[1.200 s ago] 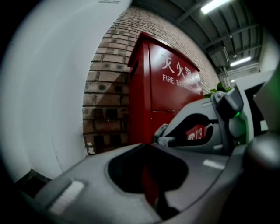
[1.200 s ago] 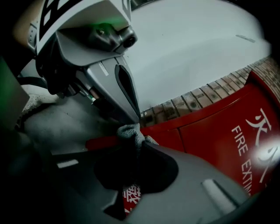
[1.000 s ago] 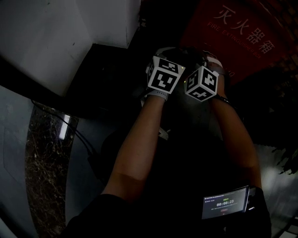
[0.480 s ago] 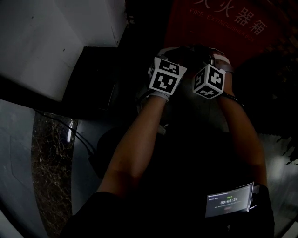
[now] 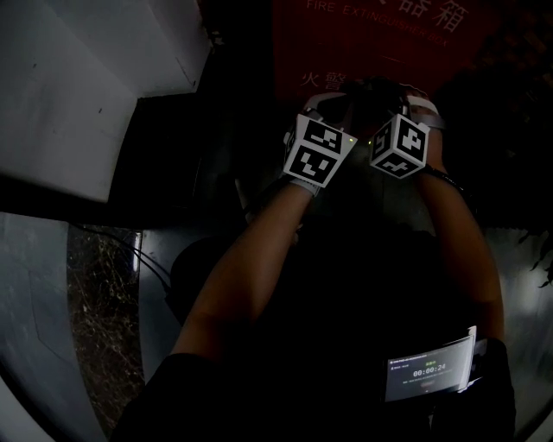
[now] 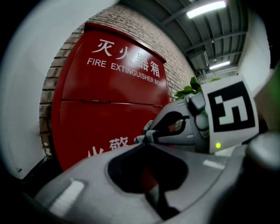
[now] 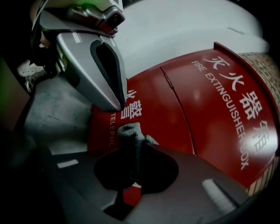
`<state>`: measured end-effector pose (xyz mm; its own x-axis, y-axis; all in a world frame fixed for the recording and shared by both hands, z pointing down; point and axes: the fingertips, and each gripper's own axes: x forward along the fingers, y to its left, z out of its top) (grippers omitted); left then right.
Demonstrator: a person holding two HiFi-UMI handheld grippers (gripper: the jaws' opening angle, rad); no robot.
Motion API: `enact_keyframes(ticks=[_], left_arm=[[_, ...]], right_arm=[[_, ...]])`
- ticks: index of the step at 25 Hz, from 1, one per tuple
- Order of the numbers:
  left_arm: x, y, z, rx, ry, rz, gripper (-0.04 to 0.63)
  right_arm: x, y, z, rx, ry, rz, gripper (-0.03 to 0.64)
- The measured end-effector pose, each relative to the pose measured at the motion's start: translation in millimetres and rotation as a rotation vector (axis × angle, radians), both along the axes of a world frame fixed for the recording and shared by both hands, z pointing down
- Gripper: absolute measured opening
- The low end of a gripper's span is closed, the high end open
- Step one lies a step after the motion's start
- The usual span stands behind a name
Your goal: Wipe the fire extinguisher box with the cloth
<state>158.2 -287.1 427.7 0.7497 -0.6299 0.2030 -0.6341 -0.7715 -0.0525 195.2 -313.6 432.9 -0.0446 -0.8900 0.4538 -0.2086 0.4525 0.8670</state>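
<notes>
Both grippers are nearer the fire extinguisher box (image 5: pixel 363 43) than a second ago | forearms reach forward, side by side | right gripper (image 7: pixel 141 146) jaws pinch cloth (image 7: pixel 131 133) just before red door | left gripper (image 6: pixel 144 143) jaws together, empty

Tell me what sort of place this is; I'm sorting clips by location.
Probably a service area of a commercial building: a red fire extinguisher box on a brick wall, under an exposed ceiling with strip lights.
</notes>
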Motion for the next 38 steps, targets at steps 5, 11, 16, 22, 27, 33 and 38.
enact_keyframes(ticks=[5, 11, 16, 22, 27, 33, 38], left_arm=[[8, 5, 3, 0.009, -0.012, 0.018, 0.003], [9, 7, 8, 0.017, -0.029, 0.022, 0.003], [5, 4, 11, 0.013, -0.021, 0.012, 0.003], [-6, 1, 15, -0.025, 0.008, -0.013, 0.003], [-31, -7, 18, -0.003, 0.029, -0.066, 0.003], [-75, -21, 20, 0.006, 0.075, -0.153, 0.003], [-101, -31, 23, 0.042, 0.075, -0.228, 0.003]], right_arm=[[35, 8, 2, -0.006, 0.026, 0.033, 0.029], [69, 15, 4, -0.010, 0.058, 0.075, 0.029], [91, 19, 7, -0.016, 0.069, 0.113, 0.029], [109, 25, 10, -0.015, 0.100, 0.153, 0.029], [66, 34, 6, 0.026, 0.081, 0.085, 0.029], [-36, 19, 5, 0.098, 0.009, -0.075, 0.029], [-103, 8, 11, 0.119, 0.021, -0.211, 0.029]])
